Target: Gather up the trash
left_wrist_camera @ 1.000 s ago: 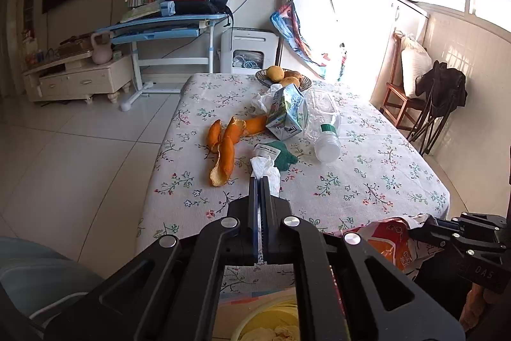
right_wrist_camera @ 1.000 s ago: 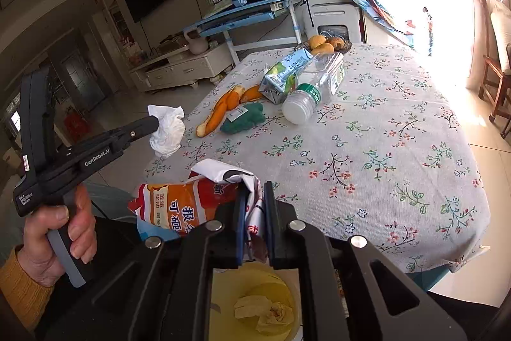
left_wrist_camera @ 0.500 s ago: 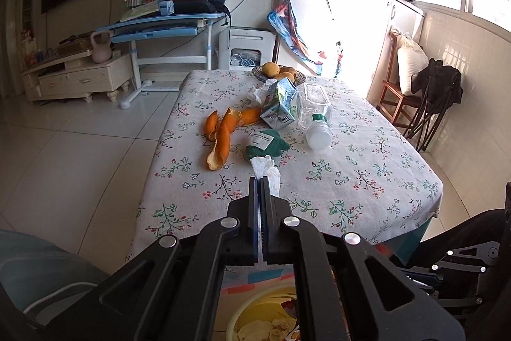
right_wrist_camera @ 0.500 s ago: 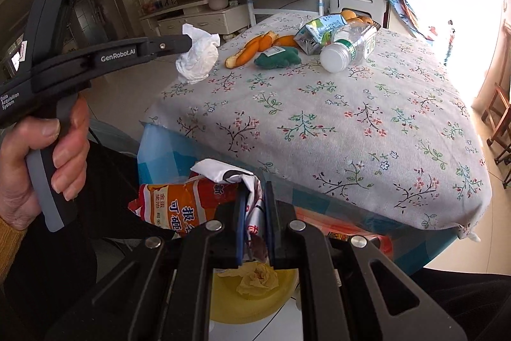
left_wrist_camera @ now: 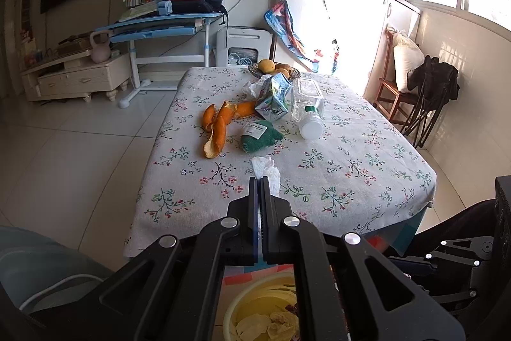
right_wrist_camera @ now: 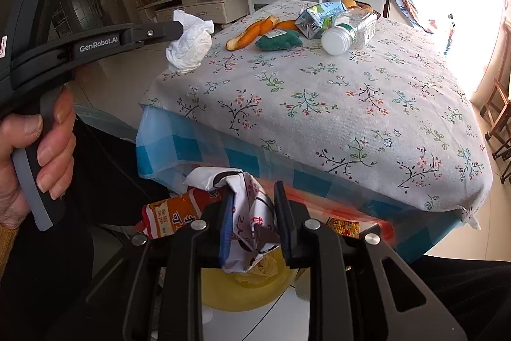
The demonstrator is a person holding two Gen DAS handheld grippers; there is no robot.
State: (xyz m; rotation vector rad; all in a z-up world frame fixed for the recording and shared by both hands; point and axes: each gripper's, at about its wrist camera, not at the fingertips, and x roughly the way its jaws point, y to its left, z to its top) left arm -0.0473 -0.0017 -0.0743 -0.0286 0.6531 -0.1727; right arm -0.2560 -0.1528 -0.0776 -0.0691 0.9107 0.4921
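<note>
Right gripper [right_wrist_camera: 255, 214]: jaws have just been opening, now parted, with a crumpled orange-and-white snack wrapper [right_wrist_camera: 204, 206] hanging loosely between them, directly above a yellow bin [right_wrist_camera: 242, 290] on the floor that already holds crumpled paper. Left gripper [left_wrist_camera: 259, 181]: jaws pressed together on a wadded white tissue [right_wrist_camera: 188, 45], held in the air off the bench's near corner (a hand [right_wrist_camera: 35, 146] wraps the grip handle). Bench [right_wrist_camera: 319, 104]: covered with a floral cloth over a blue checked one. Remaining items on it, grouped toward the far end: orange peel [left_wrist_camera: 220, 125], a green sponge with a label [left_wrist_camera: 260, 136] just beside the peel, a crushed drink carton [left_wrist_camera: 274, 99], a clear plastic bottle with a white cap [left_wrist_camera: 308, 111] lying on its side next to the carton, and a dish of fruit [left_wrist_camera: 274, 69] at the far edge.
</note>
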